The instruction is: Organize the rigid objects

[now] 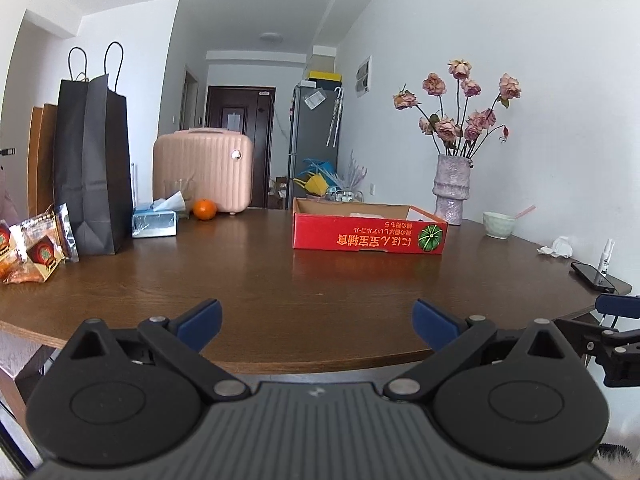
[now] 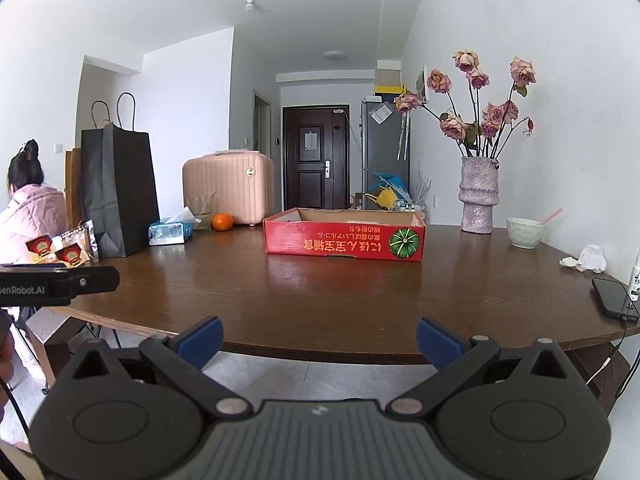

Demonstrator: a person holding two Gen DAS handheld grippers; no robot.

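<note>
A shallow red cardboard box (image 1: 368, 236) (image 2: 344, 240) lies open on the brown wooden table (image 1: 240, 280) (image 2: 320, 288), past its middle. An orange (image 1: 205, 209) (image 2: 222, 222) sits at the back left by a tissue box (image 1: 154, 222) (image 2: 170, 232). A green bowl (image 1: 498, 224) (image 2: 524, 232) with a pink spoon and a phone (image 1: 594, 276) (image 2: 614, 298) are at the right. My left gripper (image 1: 316, 322) is open and empty over the table's near edge. My right gripper (image 2: 318, 340) is open and empty, just short of the near edge.
A black paper bag (image 1: 94, 160) (image 2: 118, 192) and snack packets (image 1: 36, 248) (image 2: 64, 250) stand at the left. A pink case (image 1: 204, 170) (image 2: 230, 186), a vase of dried roses (image 1: 452, 188) (image 2: 478, 196), a crumpled tissue (image 1: 558, 248) (image 2: 586, 260). A person in pink (image 2: 28, 216) sits far left.
</note>
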